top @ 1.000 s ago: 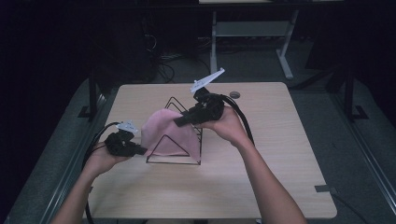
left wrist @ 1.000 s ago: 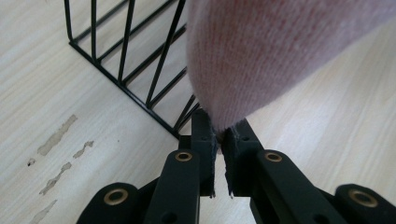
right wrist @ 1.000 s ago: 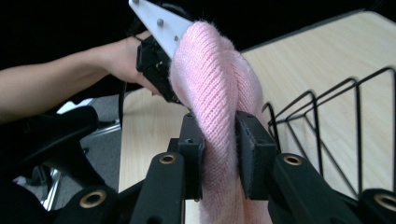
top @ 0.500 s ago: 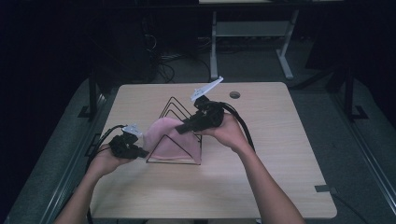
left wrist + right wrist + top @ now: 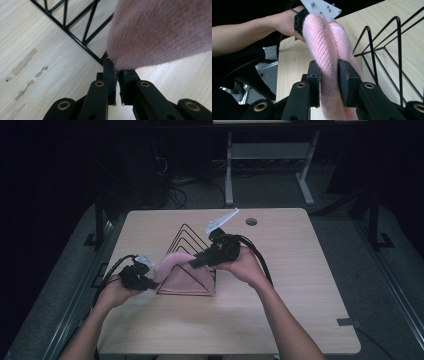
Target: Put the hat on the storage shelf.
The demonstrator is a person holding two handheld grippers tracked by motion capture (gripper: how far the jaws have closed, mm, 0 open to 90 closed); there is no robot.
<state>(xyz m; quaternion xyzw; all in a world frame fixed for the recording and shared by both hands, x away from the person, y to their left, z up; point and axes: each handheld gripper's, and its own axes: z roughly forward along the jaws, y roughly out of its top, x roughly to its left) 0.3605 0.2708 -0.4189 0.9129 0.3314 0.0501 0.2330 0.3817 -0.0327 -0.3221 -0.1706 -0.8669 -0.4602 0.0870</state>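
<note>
High view: both grippers, left gripper [image 5: 148, 281] and right gripper [image 5: 194, 262], pinch a pink knit cloth [image 5: 187, 277] between their jaws; pulling apart could snag it on the wire rack [image 5: 186, 233] beside them.

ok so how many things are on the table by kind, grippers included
pink knitted cloth: 1
black wire rack: 1
grippers: 2, the left gripper and the right gripper, each shut on the cloth
total: 4
</note>
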